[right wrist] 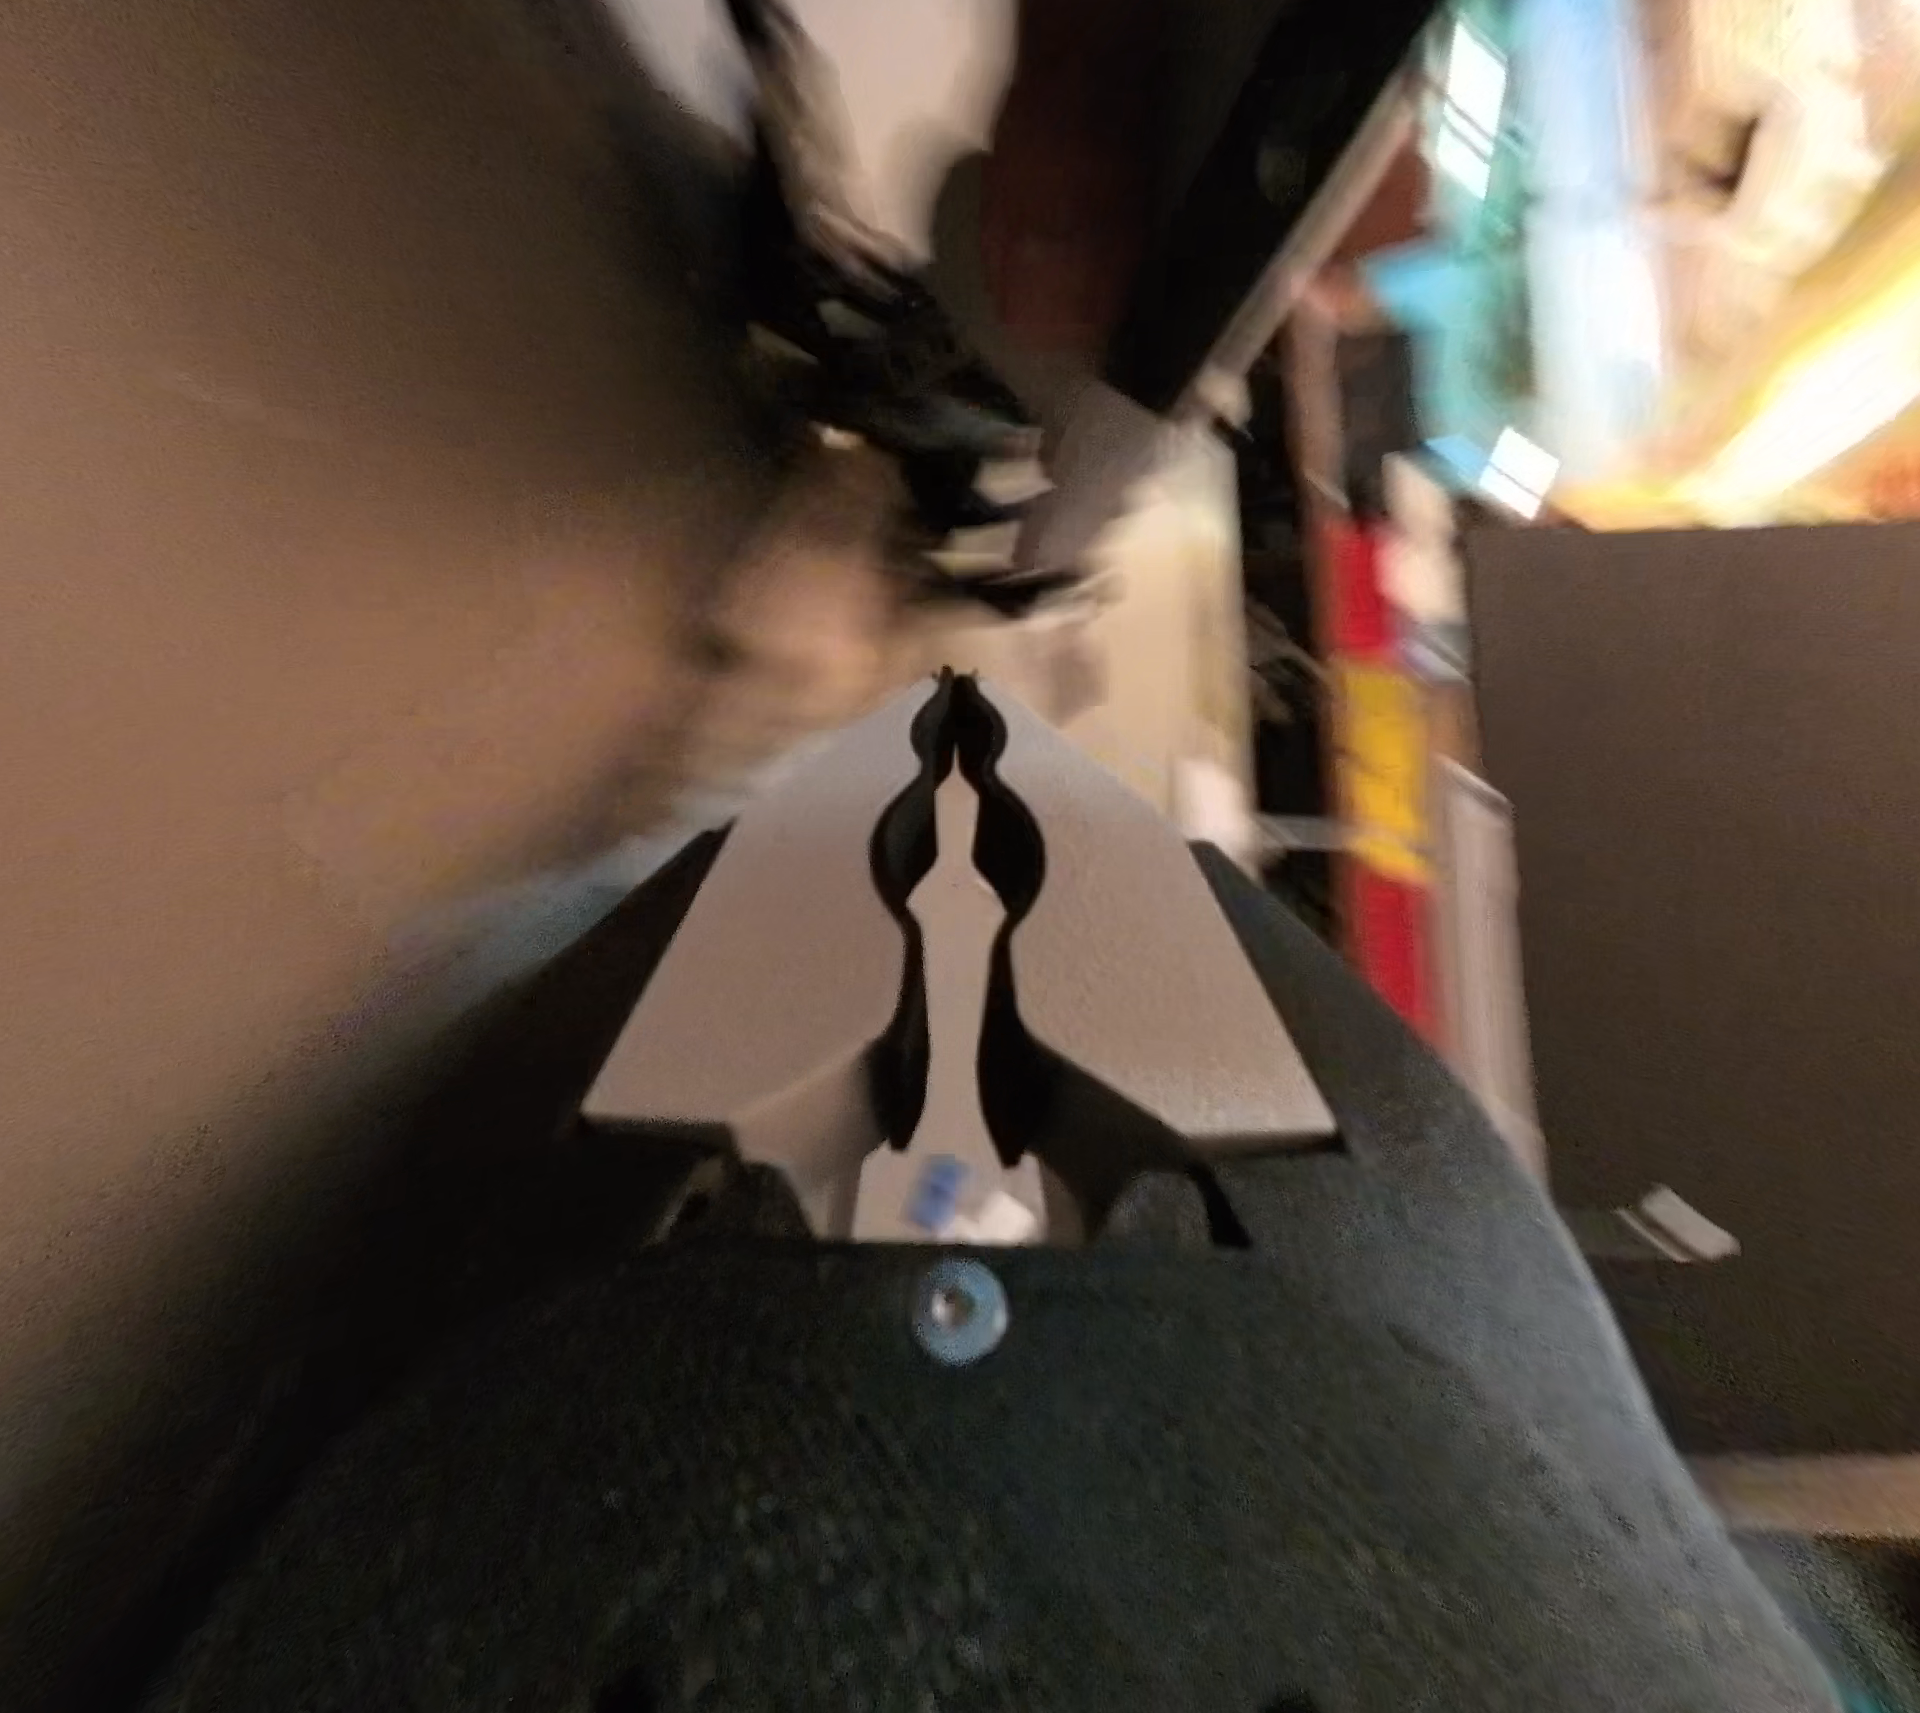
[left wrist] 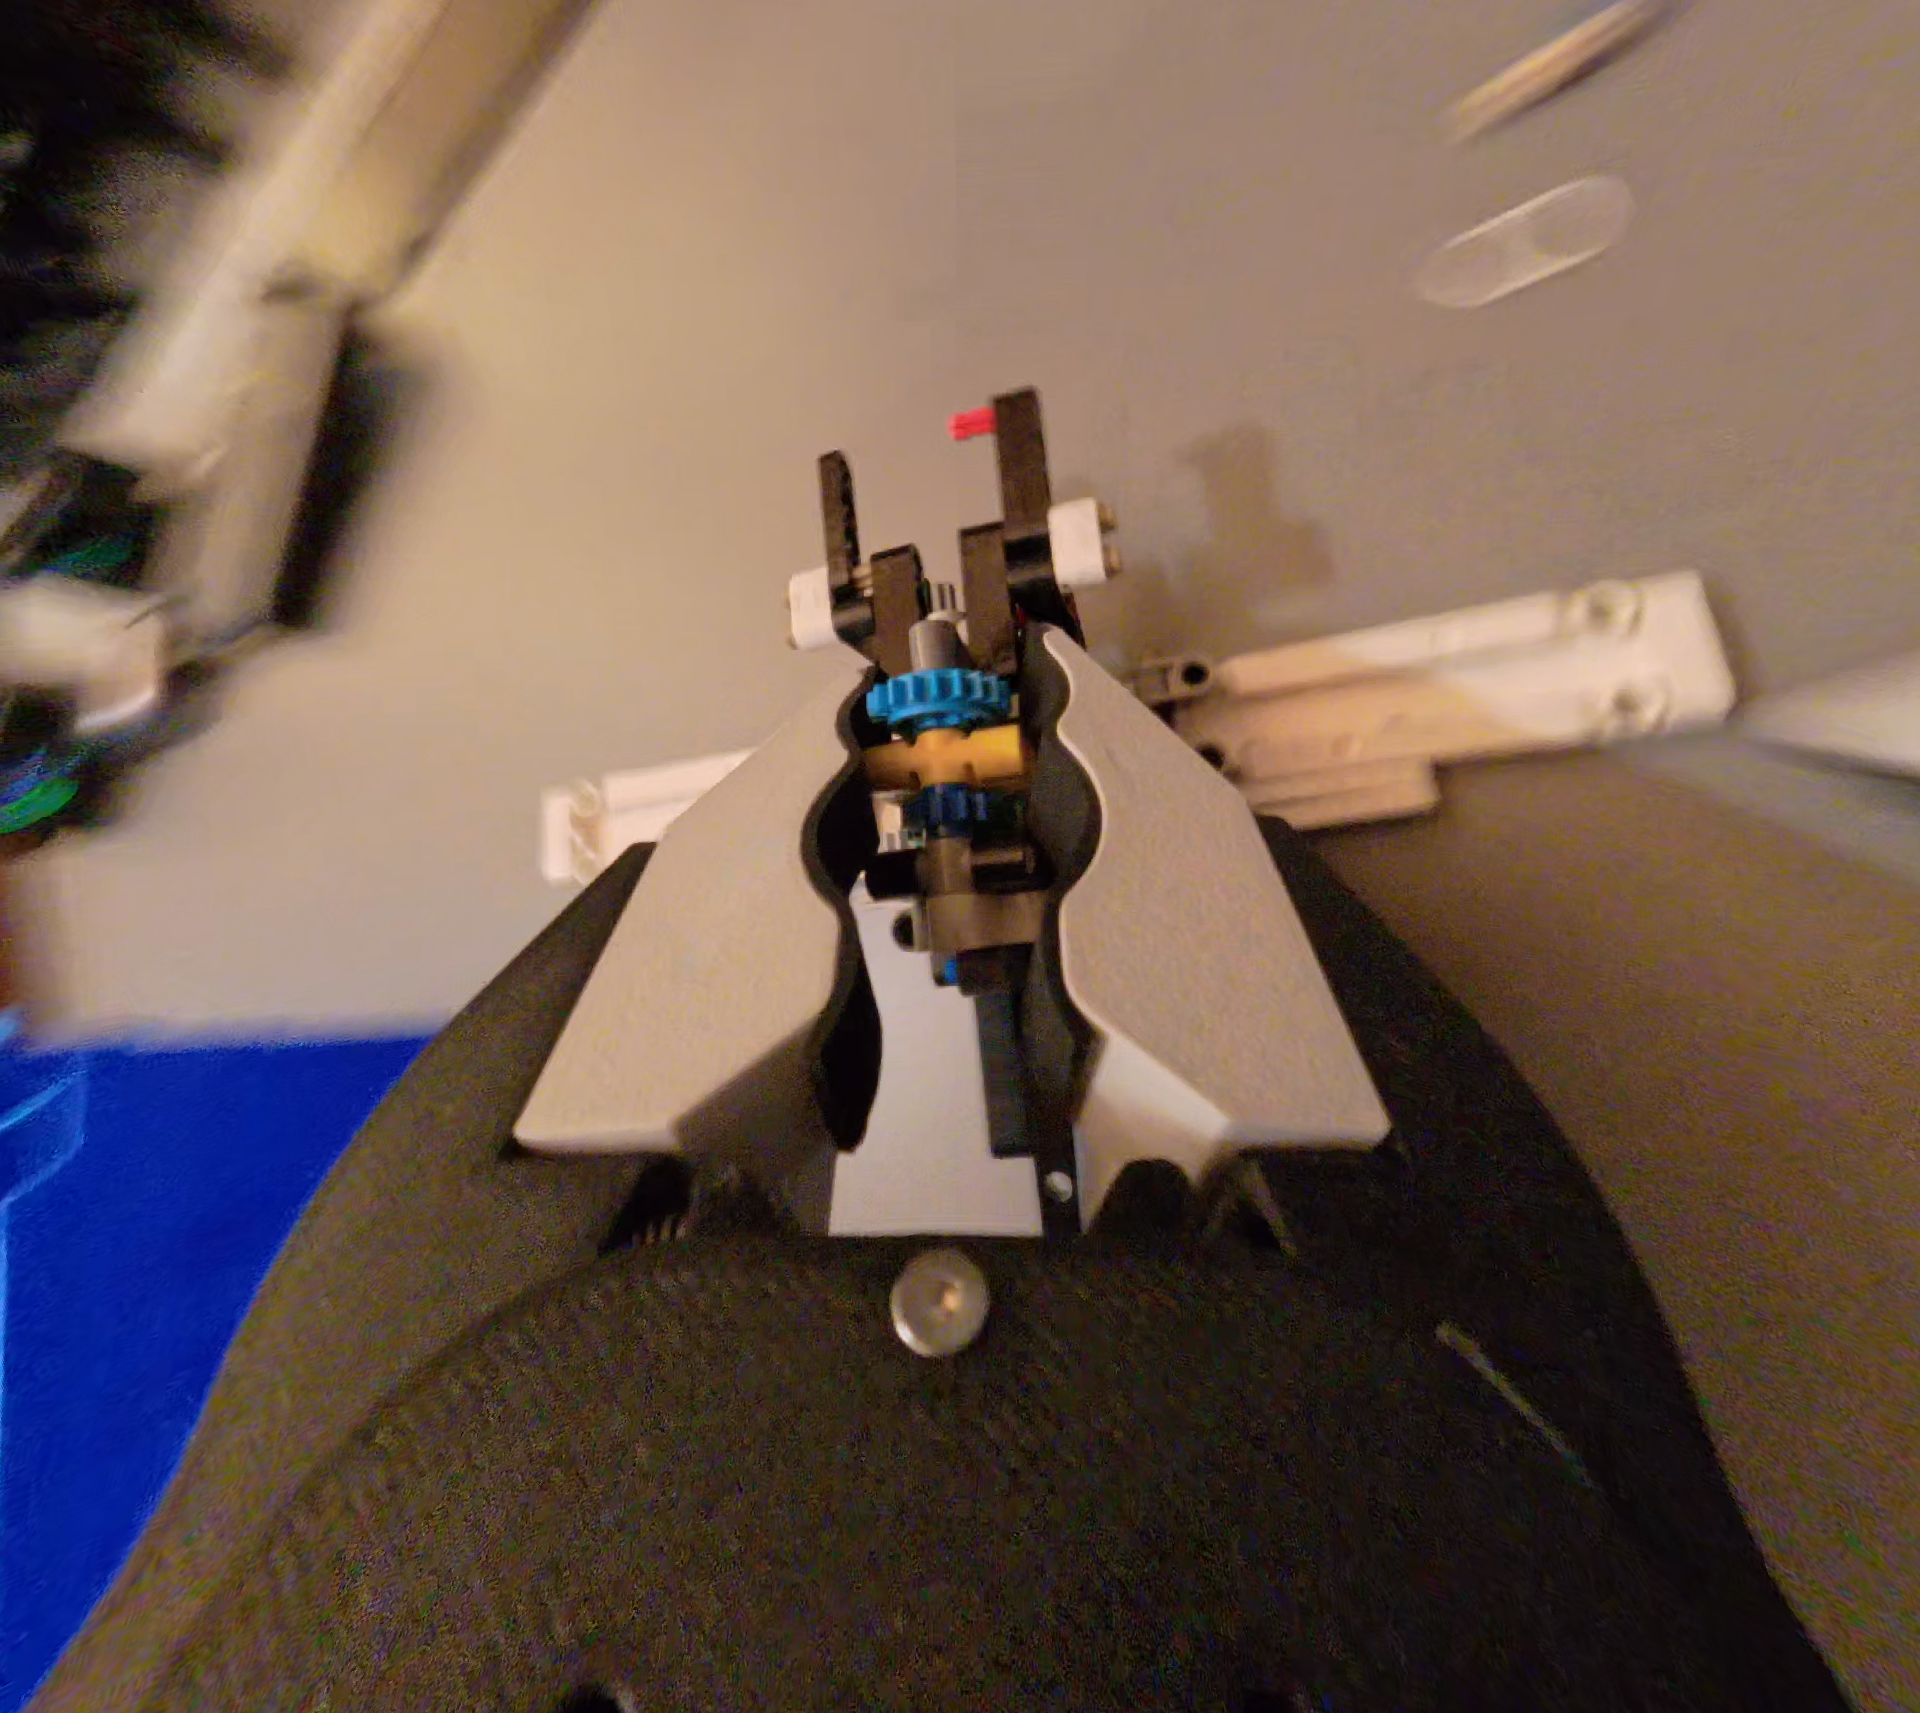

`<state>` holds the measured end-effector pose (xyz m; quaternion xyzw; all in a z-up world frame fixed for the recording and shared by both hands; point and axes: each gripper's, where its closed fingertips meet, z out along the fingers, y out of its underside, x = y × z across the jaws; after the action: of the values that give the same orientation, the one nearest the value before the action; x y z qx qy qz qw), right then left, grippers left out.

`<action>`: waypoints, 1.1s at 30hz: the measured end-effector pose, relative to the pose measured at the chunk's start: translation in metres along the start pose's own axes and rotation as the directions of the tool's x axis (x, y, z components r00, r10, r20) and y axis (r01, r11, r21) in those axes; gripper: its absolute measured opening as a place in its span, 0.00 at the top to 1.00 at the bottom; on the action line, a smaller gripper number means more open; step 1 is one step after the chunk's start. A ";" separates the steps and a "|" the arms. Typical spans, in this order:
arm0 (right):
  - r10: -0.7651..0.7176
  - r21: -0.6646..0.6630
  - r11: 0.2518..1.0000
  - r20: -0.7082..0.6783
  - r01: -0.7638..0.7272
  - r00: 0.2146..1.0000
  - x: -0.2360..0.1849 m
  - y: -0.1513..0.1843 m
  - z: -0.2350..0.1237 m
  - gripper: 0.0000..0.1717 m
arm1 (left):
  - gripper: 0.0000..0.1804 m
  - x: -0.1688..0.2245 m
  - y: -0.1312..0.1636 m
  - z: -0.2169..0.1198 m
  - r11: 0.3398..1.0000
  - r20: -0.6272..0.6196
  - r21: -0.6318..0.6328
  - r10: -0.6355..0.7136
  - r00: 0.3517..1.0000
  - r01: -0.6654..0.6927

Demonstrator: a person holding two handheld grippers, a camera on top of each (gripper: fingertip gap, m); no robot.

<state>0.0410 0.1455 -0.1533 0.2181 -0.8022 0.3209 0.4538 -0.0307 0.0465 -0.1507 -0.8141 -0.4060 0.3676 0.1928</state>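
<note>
Left gripper [left wrist: 940,707]: clamped on a toy-brick gear assembly [left wrist: 940,624], blue gears and yellow hub between the pads, black beams projecting forward, apparently gripped at its core to keep the beams free. Beyond: white brick beams [left wrist: 1455,687] lying on grey table [left wrist: 935,157]. Right gripper [right wrist: 958,697]: tips together, nothing between; surroundings blurred.

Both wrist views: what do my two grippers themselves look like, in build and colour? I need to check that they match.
They match. The left gripper and right gripper each have a rough black textured body, with one silver screw centred below two light grey wedge-shaped fingers that taper forward. The fingers' inner faces carry black wavy pads. No cables or sleeves show.
</note>
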 end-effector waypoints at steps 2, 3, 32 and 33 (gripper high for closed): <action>0.059 0.012 0.998 0.020 -0.060 0.998 -0.015 -0.004 -0.011 1.00 | 0.86 -0.005 0.010 -0.007 0.948 -0.277 -0.044 -0.314 0.908 0.314; 0.110 -0.014 0.994 0.017 -0.110 0.994 -0.011 0.006 -0.016 1.00 | 0.86 -0.010 0.009 -0.012 0.953 -0.276 -0.014 -0.296 0.915 0.304; 0.824 0.163 0.144 0.526 -0.976 0.210 0.076 -0.001 -0.008 0.72 | 0.86 0.055 -0.039 -0.053 0.908 -0.352 0.419 0.171 0.920 -0.008; 0.805 0.184 0.156 0.545 -0.971 0.233 0.079 -0.001 -0.014 0.71 | 0.86 0.060 -0.036 -0.055 0.908 -0.394 0.419 0.196 0.898 -0.014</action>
<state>0.0108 0.1497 -0.0793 -0.1500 -0.7183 0.6782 -0.0406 0.0165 0.1157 -0.1190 -0.8380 -0.2231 0.2663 0.4209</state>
